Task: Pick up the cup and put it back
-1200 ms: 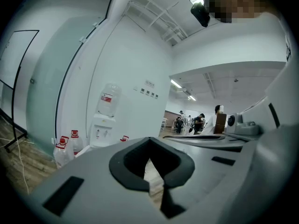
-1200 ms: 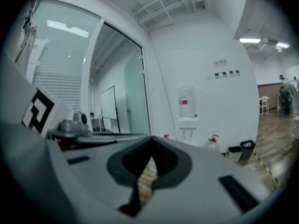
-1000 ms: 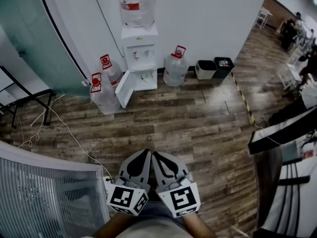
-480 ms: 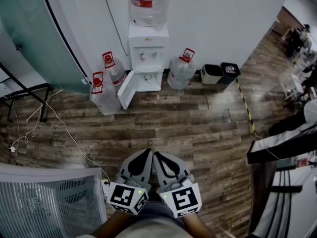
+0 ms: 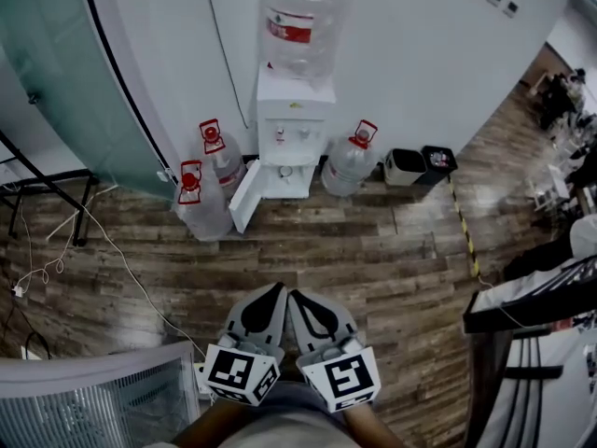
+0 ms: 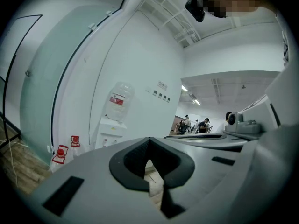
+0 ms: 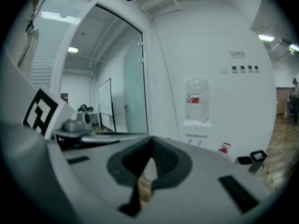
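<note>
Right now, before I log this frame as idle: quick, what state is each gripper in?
Left gripper: jaws closed, holding nothing.
Right gripper: jaws closed, holding nothing.

Head view steeply down from above — gripper views low, level; water dispenser point(image 5: 293, 127) common to all.

The floor point(image 5: 373, 241) is matt, weathered wood plank. The water dispenser point(image 5: 291, 129) is smooth white plastic, its bottle point(image 5: 303, 17) clear (faintly glossy). The left gripper point(image 5: 277, 290) and right gripper point(image 5: 295, 294) are matt grey plastic — dark pads point(image 7: 163, 160) ribbed.
</note>
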{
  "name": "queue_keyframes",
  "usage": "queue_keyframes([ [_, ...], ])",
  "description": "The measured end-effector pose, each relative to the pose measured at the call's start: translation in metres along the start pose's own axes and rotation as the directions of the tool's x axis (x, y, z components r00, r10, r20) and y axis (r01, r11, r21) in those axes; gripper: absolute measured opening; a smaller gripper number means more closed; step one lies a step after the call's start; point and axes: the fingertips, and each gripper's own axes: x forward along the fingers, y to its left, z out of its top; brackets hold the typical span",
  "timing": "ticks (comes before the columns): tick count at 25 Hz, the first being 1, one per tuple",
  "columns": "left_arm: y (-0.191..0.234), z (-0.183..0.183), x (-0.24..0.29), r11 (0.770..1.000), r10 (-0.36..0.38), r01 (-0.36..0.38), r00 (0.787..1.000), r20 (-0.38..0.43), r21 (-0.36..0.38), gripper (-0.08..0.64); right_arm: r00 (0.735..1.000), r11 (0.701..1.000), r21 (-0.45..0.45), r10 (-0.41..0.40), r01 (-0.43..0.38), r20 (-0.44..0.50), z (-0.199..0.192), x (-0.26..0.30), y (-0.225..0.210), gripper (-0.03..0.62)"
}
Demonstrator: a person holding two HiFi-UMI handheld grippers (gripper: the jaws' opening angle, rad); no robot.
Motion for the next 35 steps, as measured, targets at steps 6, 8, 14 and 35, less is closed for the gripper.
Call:
queue_keyframes([
  [6, 0.033, 0.017, 0.015, 1.000, -0.010, 0.009, 1.000, 0.021, 0.012, 0.005, 1.000, 1.000, -0.012, -0.007, 0.007, 0.012, 0.015, 0.037, -0.001, 0.023],
  [8, 0.041, 0.020, 0.018, 1.000, -0.009, 0.008, 1.000, 0.023, 0.013, 0.005, 1.000, 1.000, -0.012, -0.006, 0.006, 0.009, 0.017, 0.046, -0.001, 0.022],
  [14, 0.055, 0.028, 0.036, 1.000, 0.002, -0.002, 1.000, 0.029, 0.017, 0.005, 1.000, 1.000, -0.008, -0.001, 0.002, 0.006, 0.024, 0.066, -0.013, 0.022],
  [35, 0.090, 0.045, 0.274, 0.991, 0.102, -0.103, 0.995, 0.014, 0.091, 0.005, 0.994, 0.992, 0.056, 0.110, -0.111, 0.018, 0.047, 0.190, -0.225, 0.021],
])
